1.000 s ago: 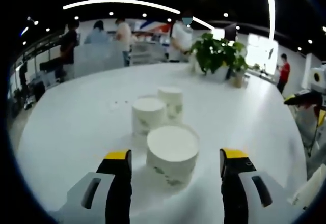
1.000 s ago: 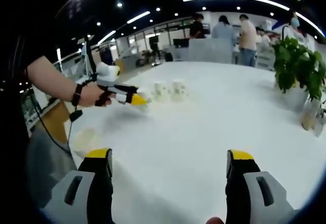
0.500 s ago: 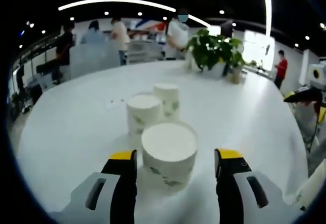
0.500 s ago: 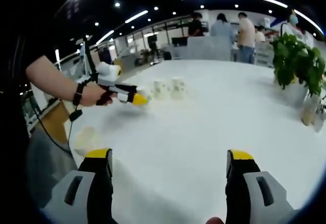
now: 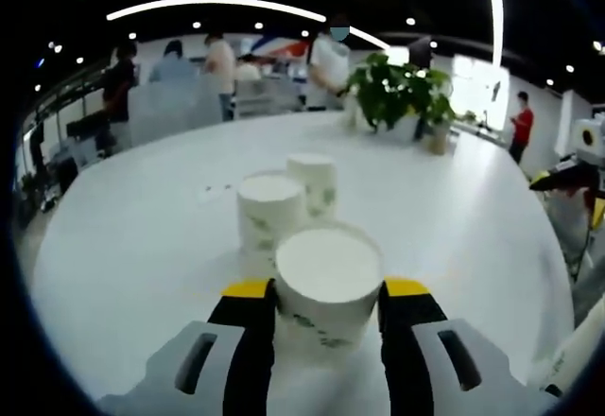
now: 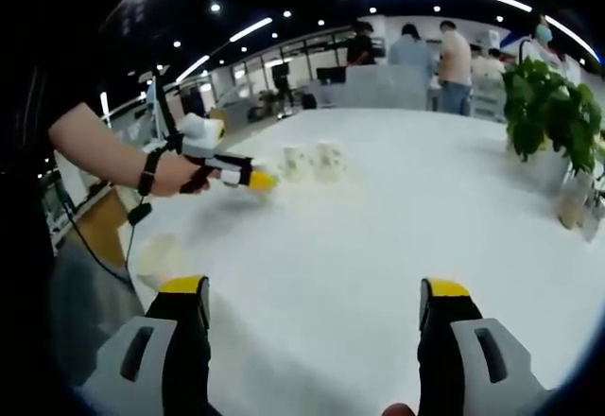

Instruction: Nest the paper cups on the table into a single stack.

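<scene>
Sitting upside down on the white table (image 5: pixel 123 236), the nearest paper cup (image 5: pixel 328 284) is squeezed between the two yellow-tipped fingers (image 5: pixel 248 289) of the left gripper (image 5: pixel 326 289), one finger pressed on each side of it. Two more paper cups are seen just behind it in the left gripper view: a middle cup (image 5: pixel 270 210) and a far cup (image 5: pixel 313 183), set close together, both with their bottoms up and a green print on their sides. A leafy green plant (image 5: pixel 397 96) is seen at the far edge of the table. In the right gripper view, the left gripper (image 6: pixel 253 181) is held by a hand (image 6: pixel 175 174) with a dark strap at the wrist, and the cups (image 6: pixel 315 162) are seen as small white shapes right by its yellow tip. The right gripper (image 6: pixel 313 291) is held low over a bare part of the table, well apart from the cups, with its fingers (image 6: pixel 185 286) spread wide and nothing between them.
</scene>
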Demonstrator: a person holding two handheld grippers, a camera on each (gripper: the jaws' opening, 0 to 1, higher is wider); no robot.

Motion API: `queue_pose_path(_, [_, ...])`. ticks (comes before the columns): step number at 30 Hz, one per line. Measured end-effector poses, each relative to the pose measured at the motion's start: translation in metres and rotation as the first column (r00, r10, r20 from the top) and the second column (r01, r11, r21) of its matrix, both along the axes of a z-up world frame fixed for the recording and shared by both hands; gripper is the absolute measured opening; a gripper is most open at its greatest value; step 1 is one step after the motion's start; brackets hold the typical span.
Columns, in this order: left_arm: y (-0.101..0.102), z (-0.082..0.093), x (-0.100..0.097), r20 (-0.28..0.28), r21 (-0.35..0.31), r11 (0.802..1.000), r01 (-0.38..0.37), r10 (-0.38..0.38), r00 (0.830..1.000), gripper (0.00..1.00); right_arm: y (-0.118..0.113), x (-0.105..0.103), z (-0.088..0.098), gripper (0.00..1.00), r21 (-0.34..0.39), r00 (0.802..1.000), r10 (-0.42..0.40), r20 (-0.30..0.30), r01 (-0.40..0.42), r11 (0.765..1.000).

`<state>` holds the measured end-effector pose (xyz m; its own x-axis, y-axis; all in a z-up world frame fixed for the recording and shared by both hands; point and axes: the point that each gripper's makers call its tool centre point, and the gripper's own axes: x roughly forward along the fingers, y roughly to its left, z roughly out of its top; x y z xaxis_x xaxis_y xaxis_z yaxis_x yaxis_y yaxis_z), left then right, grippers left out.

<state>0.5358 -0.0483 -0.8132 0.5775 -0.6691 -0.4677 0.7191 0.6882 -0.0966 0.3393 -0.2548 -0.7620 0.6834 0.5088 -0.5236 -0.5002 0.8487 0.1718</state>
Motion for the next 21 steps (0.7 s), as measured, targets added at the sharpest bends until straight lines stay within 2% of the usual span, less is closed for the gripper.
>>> queue_pose_path(21, [-0.0013, 0.0074, -0.0051, -0.011, -0.034, 0.999, -0.004, 0.003, 1.0, 0.39, 0.0011, -0.0031, 0.0, 0.89, -0.003, 1.0, -0.002, -0.002, 0.002, 1.0])
